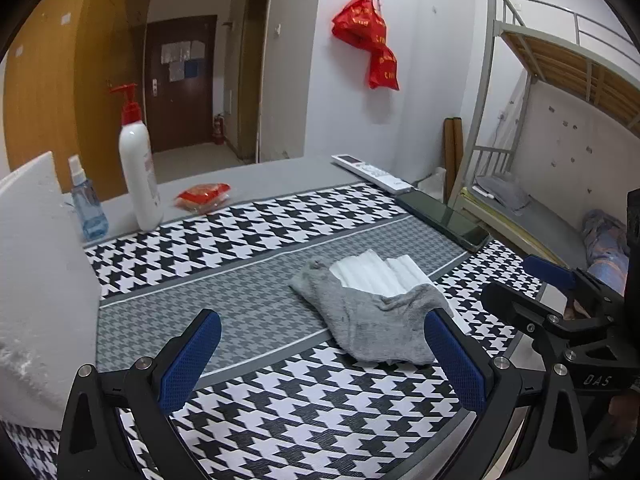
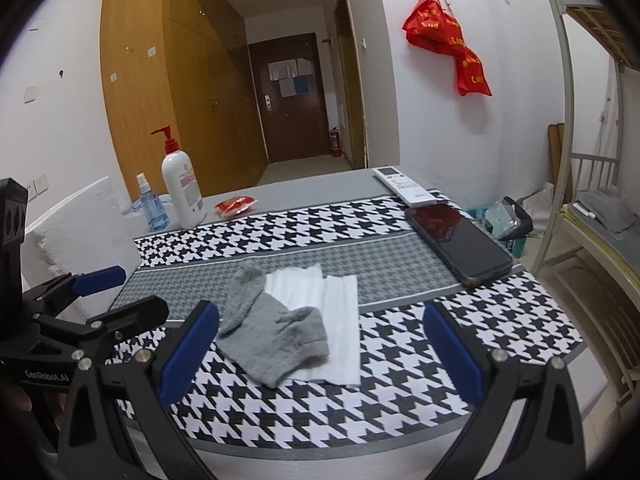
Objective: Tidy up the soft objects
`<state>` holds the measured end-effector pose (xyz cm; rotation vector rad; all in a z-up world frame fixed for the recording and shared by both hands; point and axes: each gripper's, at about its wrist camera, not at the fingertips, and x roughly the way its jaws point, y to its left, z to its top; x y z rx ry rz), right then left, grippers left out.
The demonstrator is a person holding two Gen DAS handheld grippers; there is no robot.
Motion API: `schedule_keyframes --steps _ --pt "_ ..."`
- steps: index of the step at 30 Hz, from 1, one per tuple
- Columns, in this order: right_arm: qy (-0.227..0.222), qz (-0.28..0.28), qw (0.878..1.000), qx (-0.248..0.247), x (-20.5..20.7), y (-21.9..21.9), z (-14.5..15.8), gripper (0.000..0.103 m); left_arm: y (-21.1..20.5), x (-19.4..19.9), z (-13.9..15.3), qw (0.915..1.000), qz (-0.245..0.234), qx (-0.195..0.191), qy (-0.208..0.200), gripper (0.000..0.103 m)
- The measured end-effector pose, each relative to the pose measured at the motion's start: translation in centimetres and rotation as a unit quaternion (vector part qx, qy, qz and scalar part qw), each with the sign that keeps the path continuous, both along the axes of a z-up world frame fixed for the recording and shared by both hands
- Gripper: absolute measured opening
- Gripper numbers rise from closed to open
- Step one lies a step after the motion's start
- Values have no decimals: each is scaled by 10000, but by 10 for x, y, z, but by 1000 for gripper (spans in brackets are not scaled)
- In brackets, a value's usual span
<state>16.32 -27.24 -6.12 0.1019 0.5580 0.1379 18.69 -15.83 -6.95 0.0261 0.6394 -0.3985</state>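
Note:
A grey sock [image 1: 368, 320] [image 2: 272, 328] lies on the houndstooth mat [image 1: 280, 216] [image 2: 400, 380], draped over a folded white cloth [image 1: 384, 274] [image 2: 336, 312]. My left gripper [image 1: 324, 344] is open and empty; its right finger stands just beside the sock's near end. My right gripper [image 2: 320, 340] is open and empty, with the sock and cloth lying between and beyond its fingers. Each gripper also shows in the other's view: the right one [image 1: 552, 292] and the left one [image 2: 100, 292].
A black phone [image 1: 444, 216] [image 2: 460, 240] and a white remote [image 1: 372, 172] [image 2: 404, 184] lie at the right. A white pump bottle [image 1: 138, 168] [image 2: 184, 188], a blue spray bottle [image 1: 86, 208] [image 2: 150, 208], a red packet [image 1: 204, 196] [image 2: 236, 204] and a white foam block [image 1: 36, 300] stand at the left.

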Motion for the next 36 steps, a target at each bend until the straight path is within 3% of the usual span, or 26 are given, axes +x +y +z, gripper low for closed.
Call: schedule_keyframes --steps 12,19,26,36 --pt "253 -206 9995 30 12 -18 -13 103 -17 25 -11 9989 -166 3 437 100" --pt "340 -304 9990 21 13 -26 -19 103 -28 43 -27 9967 -146 117 788 80" --pt "384 -269 9989 -21 15 -25 -21 103 -33 51 -42 9945 -135 194 1024 71" --pt "465 -173 9987 -108 20 -21 -24 103 -45 57 -54 9931 -195 361 1097 37"
